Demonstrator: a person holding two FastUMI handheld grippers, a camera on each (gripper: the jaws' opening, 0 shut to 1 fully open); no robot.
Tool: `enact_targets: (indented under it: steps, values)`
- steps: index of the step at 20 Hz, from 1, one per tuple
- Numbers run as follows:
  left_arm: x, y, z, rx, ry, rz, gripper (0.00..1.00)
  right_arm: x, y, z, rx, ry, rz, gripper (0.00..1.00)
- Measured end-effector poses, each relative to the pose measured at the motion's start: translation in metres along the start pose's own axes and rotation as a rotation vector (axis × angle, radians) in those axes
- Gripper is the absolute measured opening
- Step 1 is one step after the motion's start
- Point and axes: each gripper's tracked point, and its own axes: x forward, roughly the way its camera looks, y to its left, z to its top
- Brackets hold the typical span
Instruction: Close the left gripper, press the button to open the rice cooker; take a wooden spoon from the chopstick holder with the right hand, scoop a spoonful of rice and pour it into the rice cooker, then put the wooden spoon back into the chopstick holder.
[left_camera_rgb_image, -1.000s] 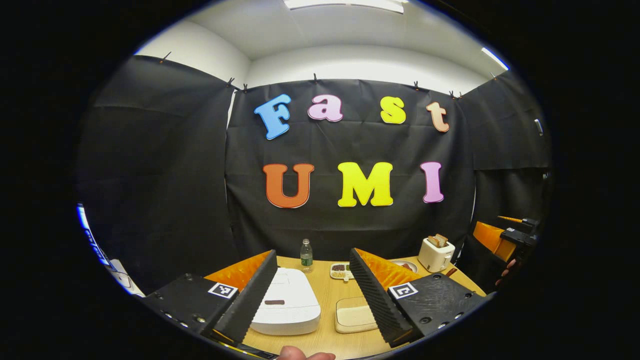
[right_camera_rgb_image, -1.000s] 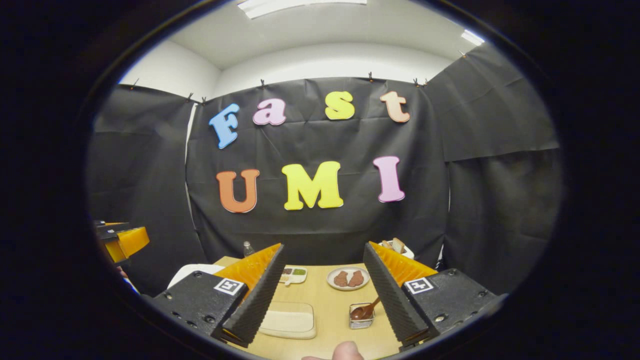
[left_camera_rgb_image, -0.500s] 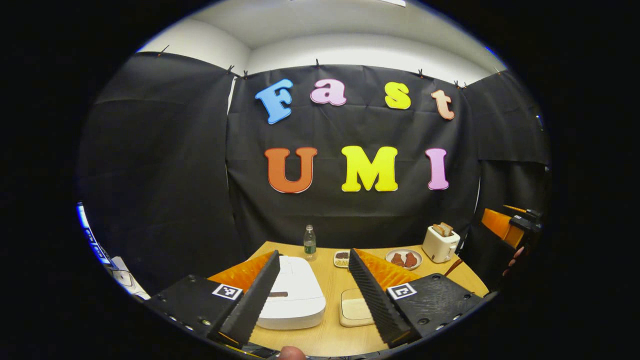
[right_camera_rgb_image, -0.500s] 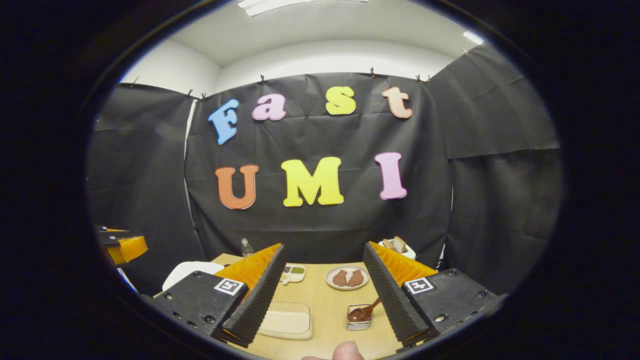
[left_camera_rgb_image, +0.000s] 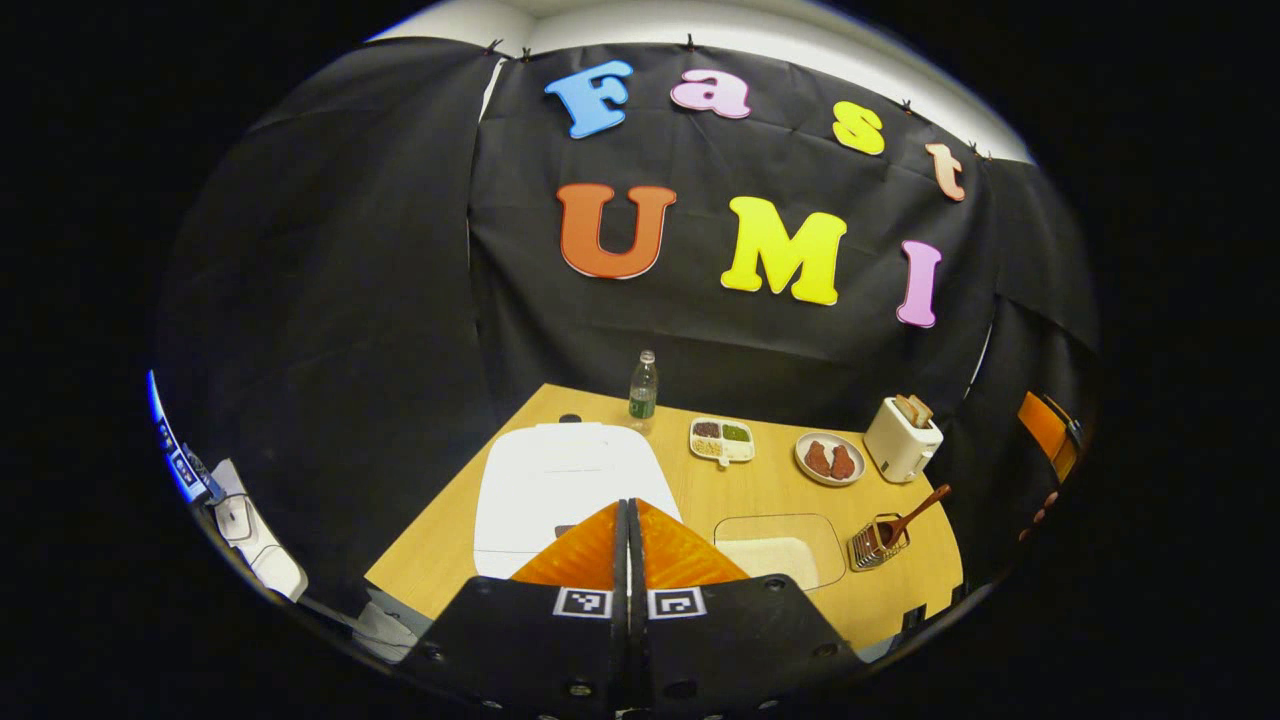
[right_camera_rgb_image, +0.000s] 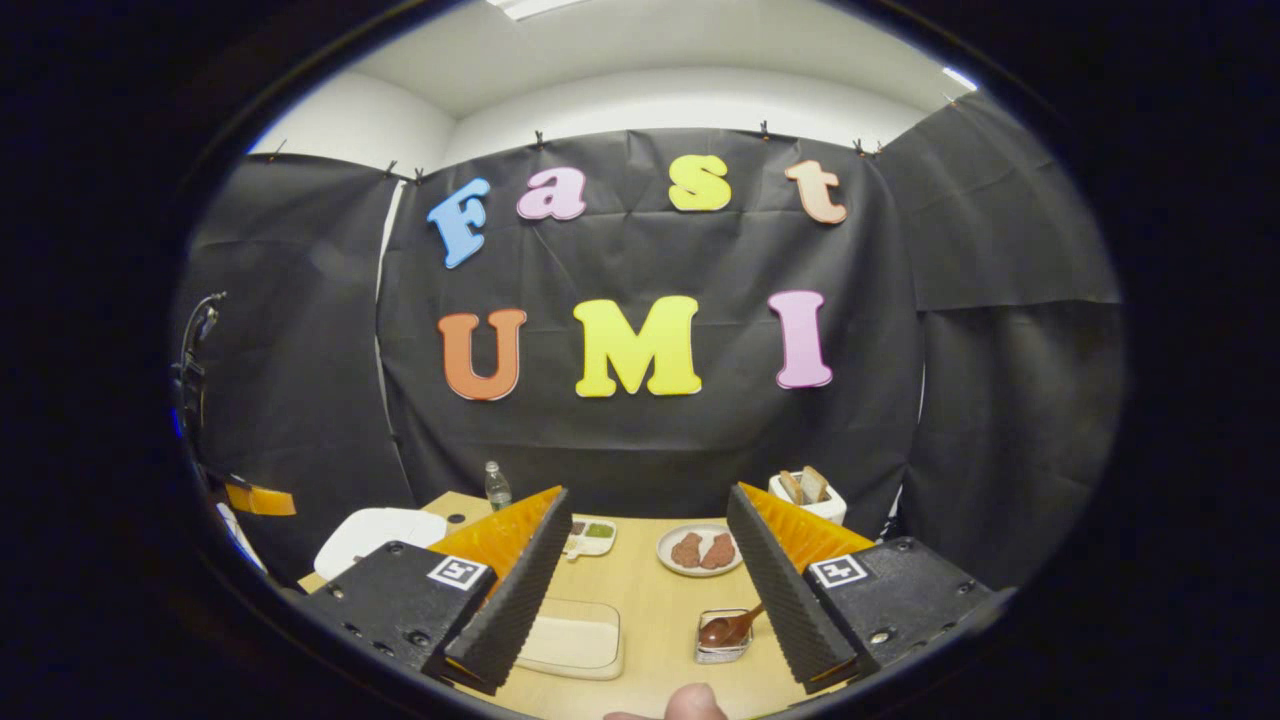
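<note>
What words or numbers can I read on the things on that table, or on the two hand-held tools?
Nothing here is readable.
Clear plastic bottle: the print on its green label is too small to read.
White rice cooker: no legible marking.
Square black-and-white tags on the left gripper and right gripper: patterns, not letters.

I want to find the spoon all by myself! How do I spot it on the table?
Start at the big white rice cooker on the wooden table, then look across past the clear rice tray to the table's other end. There a small wire holder stands, and the spoon leans out of it: dark brown wood, unlike anything nearby.
</note>
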Motion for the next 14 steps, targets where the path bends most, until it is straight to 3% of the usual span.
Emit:
enact_targets:
  steps: [2, 8, 10, 14]
  values:
    - [0.020, 0.009, -0.010, -0.020, 0.072, -0.009, 0.00, 0.003, -0.005, -0.003, 0.001, 0.008, -0.005, 0.96]
    - [0.085, 0.039, -0.058, -0.056, 0.289, -0.016, 0.00, 0.013, -0.024, -0.021, -0.002, 0.054, -0.040, 1.00]
    - [0.102, 0.045, -0.068, -0.109, 0.323, -0.029, 0.00, 0.015, -0.029, -0.026, -0.006, 0.070, -0.053, 0.96]
    - [0.121, 0.052, -0.075, -0.154, 0.343, -0.028, 0.00, 0.020, -0.034, -0.034, -0.020, 0.099, -0.067, 1.00]
